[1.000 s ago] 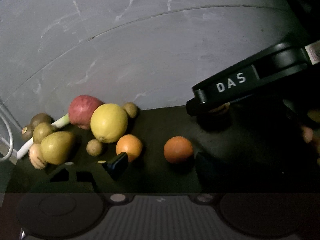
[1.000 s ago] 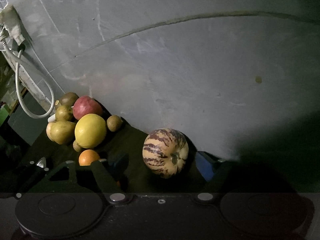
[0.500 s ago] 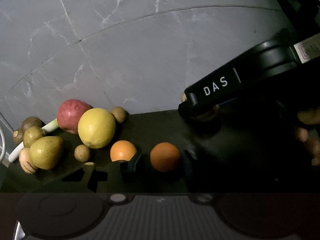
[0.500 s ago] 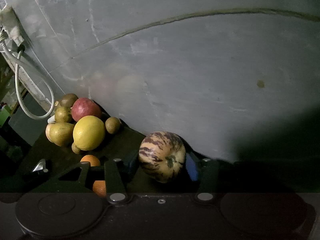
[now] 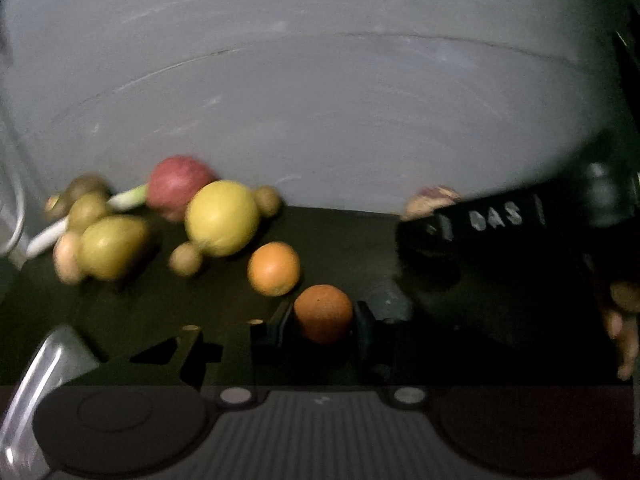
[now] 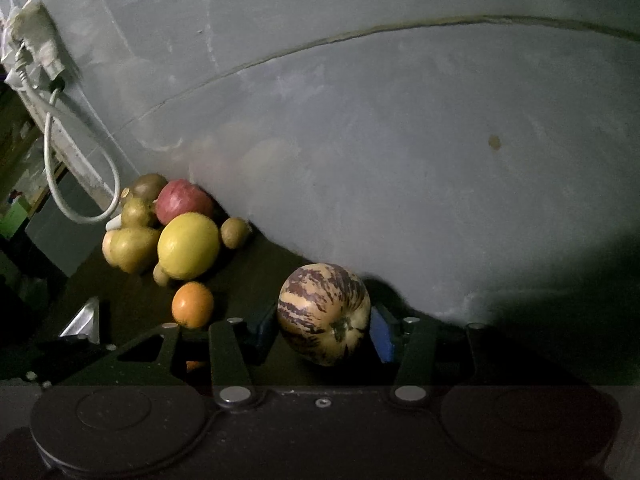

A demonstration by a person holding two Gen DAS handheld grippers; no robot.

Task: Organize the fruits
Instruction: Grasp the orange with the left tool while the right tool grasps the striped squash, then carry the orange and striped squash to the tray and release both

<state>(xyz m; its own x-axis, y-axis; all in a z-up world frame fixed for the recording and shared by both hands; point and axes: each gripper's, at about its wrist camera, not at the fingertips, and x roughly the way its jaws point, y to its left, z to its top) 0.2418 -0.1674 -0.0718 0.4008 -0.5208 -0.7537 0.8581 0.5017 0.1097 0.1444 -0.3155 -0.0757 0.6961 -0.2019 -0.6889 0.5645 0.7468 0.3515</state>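
striped melon [image 6: 324, 314] stem end toward camera, orange [image 5: 323, 313] round, no long axis

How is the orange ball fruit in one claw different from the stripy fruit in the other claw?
The dark orange fruit is plain orange; the striped fruit is cream with purple streaks. The orange fruit looks round, the striped one more egg-shaped, showing a stem end. Both sit between blue pads: the left gripper is closing on the orange fruit, the right gripper grips the striped fruit.
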